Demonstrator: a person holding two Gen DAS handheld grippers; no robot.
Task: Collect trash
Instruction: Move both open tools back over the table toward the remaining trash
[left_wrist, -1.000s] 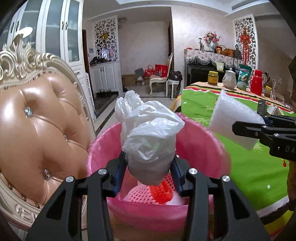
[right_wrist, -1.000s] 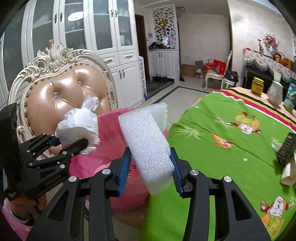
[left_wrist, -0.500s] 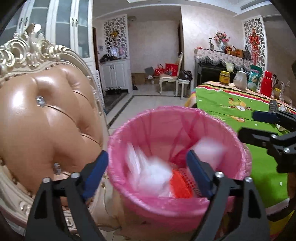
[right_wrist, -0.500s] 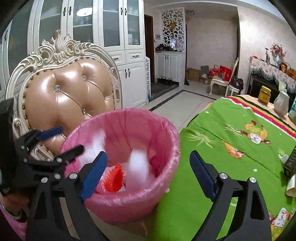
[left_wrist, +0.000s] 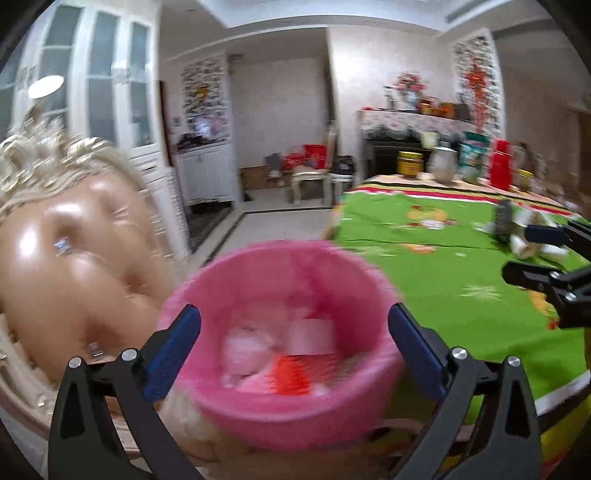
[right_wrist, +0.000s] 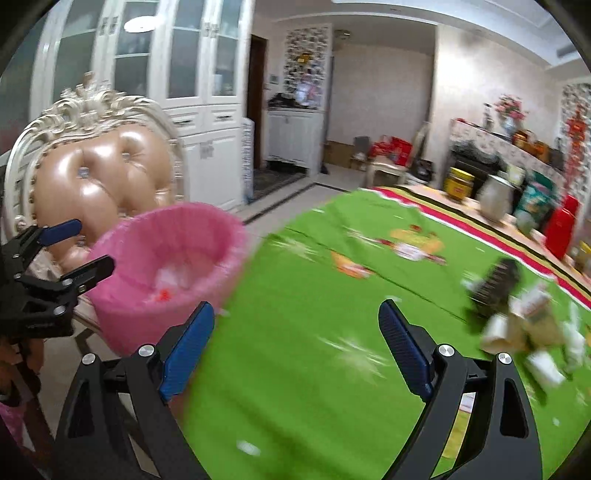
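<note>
My left claw (left_wrist: 293, 341) hangs above the bin (left_wrist: 284, 413), which holds the dropped trash (left_wrist: 280, 350); the chair back (left_wrist: 74, 280) stands to its left and the table (left_wrist: 443, 280) to its right. My right claw (right_wrist: 295, 347) is over the table, with the bin ahead to its left. The remaining trash pile (right_wrist: 524, 317) lies on the table ahead to its right, and the jars (right_wrist: 458, 182) stand along the far edge beyond.

Pink bin (left_wrist: 280, 417) with white and red bits inside. Tablecloth (right_wrist: 314, 369) is bright green with cartoon prints and a red-striped edge; chair (right_wrist: 99, 184) is shiny tan with a cream frame.
</note>
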